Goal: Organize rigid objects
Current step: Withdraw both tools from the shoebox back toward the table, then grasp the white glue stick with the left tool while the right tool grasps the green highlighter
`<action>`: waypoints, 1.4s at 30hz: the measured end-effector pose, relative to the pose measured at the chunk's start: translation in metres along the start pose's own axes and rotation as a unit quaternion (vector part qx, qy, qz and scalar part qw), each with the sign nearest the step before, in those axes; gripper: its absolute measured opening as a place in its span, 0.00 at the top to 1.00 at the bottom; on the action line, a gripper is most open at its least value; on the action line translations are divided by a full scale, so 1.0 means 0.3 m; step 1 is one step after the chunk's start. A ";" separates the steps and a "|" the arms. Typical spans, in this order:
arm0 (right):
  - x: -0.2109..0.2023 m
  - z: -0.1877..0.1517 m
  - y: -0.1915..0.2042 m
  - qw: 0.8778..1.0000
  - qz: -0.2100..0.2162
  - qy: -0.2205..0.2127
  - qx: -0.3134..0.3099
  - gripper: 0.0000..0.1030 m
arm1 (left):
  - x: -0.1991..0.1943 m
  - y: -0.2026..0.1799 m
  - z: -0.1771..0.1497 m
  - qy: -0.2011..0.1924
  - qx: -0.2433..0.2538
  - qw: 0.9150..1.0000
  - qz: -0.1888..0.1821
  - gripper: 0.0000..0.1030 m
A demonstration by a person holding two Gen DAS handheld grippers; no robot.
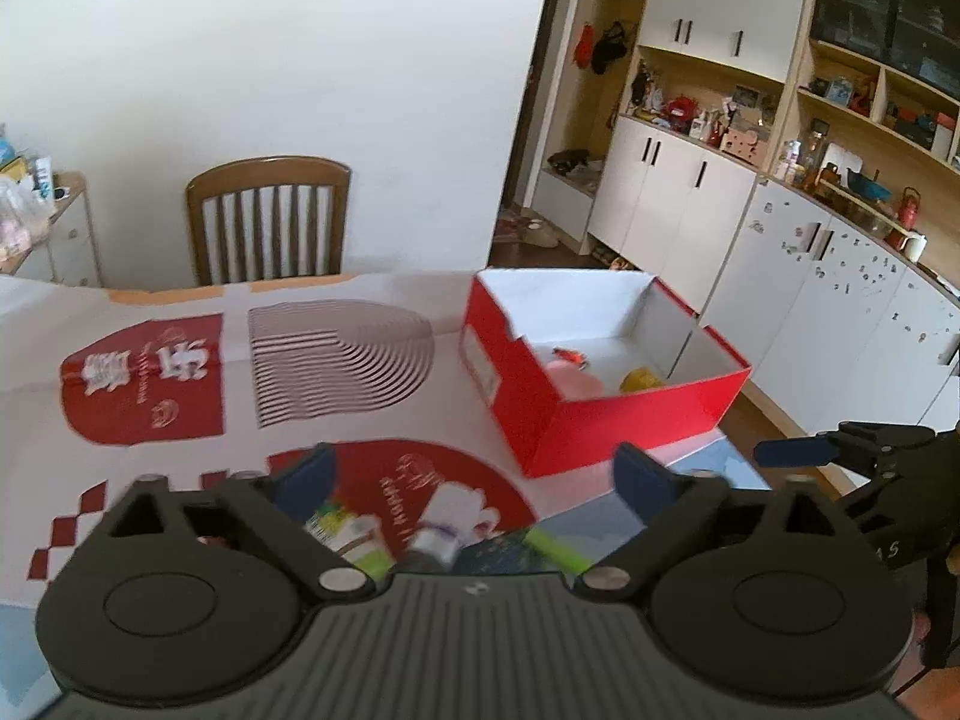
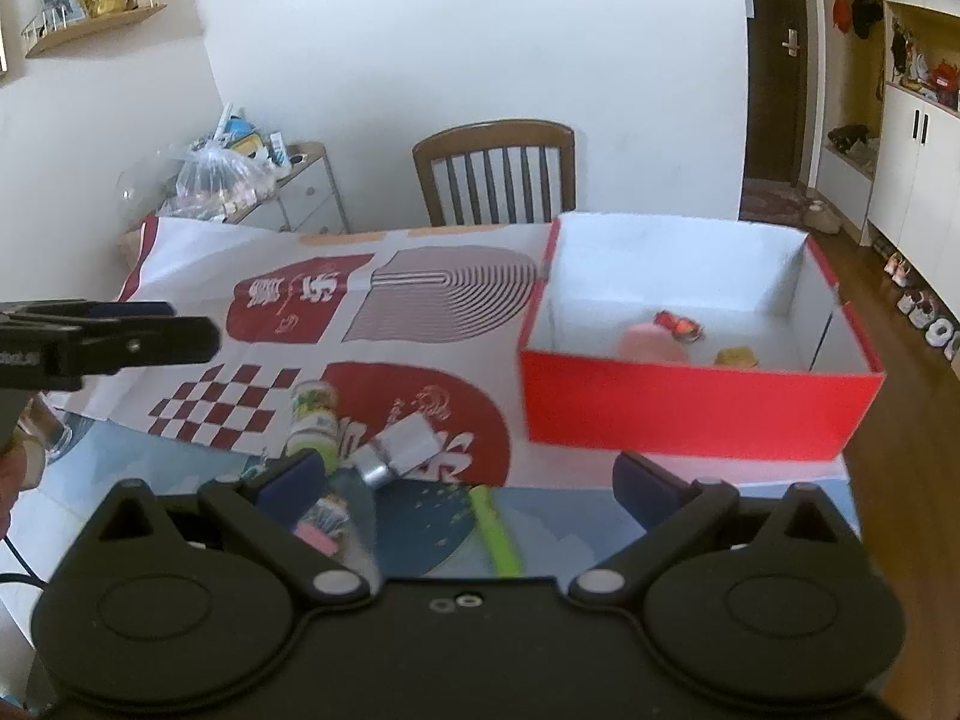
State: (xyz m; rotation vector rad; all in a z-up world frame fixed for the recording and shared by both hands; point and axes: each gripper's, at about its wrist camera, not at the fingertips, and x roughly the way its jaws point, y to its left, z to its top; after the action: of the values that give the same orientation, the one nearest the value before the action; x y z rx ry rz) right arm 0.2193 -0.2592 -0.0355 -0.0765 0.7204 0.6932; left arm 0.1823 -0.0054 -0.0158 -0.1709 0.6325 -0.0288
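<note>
Red cardboard forms the open box (image 2: 696, 414), which sits at the right of the right-wrist frame on the patterned tablecloth (image 2: 432, 300). Inside it, against the white lining, lie a pink rounded object (image 2: 651, 345), a small red-and-orange toy (image 2: 678, 324) and a yellow object (image 2: 737, 357) (all three blurred, so their exact shapes are unclear).

At the lower centre of that frame the right gripper (image 2: 471, 480) has its blue-padded fingers spread wide with nothing between them. Just beyond them on the cloth lie a green-and-white bottle (image 2: 312, 414) on its side, a white-capped tube with a silver collar (image 2: 396, 450), a lime-green pen (image 2: 495, 531) and a small pink-tipped item (image 2: 321, 531).

In the left-wrist frame the left gripper (image 1: 474, 474) is likewise spread wide and holds nothing, with the same clutter showing in the gap. A wooden chair (image 1: 267, 222) stands behind the table in the upper left.
</note>
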 end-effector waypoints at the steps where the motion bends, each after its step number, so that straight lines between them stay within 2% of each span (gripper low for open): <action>1: 0.007 -0.009 0.013 1.000 0.000 0.002 0.000 0.00 | -0.010 0.018 -0.019 -0.004 -0.002 1.000 0.002 0.00; 7: 0.054 -0.055 0.070 1.000 -0.010 0.012 -0.001 0.01 | -0.007 0.117 -0.156 0.014 -0.024 0.999 0.019 0.00; 12: 0.101 -0.097 0.116 0.999 -0.024 0.020 -0.031 0.01 | 0.017 0.187 -0.269 0.038 -0.065 0.996 0.040 0.00; 15: 0.137 -0.128 0.137 0.998 -0.027 0.030 -0.055 0.01 | 0.041 0.193 -0.326 0.056 -0.068 0.995 0.053 0.00; 22: 0.217 -0.167 0.119 0.996 -0.047 0.058 -0.055 0.02 | 0.103 0.170 -0.441 0.100 -0.065 0.992 0.050 0.00; 31: 0.311 -0.186 0.057 0.991 -0.075 0.087 -0.064 0.09 | 0.169 0.122 -0.480 0.126 -0.047 0.988 0.073 0.00; 39: 0.401 -0.180 0.022 0.988 -0.083 0.112 -0.068 0.20 | 0.214 0.092 -0.497 0.138 -0.046 0.985 0.092 0.01; 42: 0.428 -0.174 0.024 0.986 -0.081 0.119 -0.080 0.24 | 0.223 0.089 -0.501 0.138 -0.047 0.984 0.100 0.06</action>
State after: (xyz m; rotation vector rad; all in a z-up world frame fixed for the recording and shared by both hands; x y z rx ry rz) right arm 0.2542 -0.1974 -0.1548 -0.3658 0.8758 0.5895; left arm 0.1468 -0.0071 -0.1786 -0.1964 0.9272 0.1742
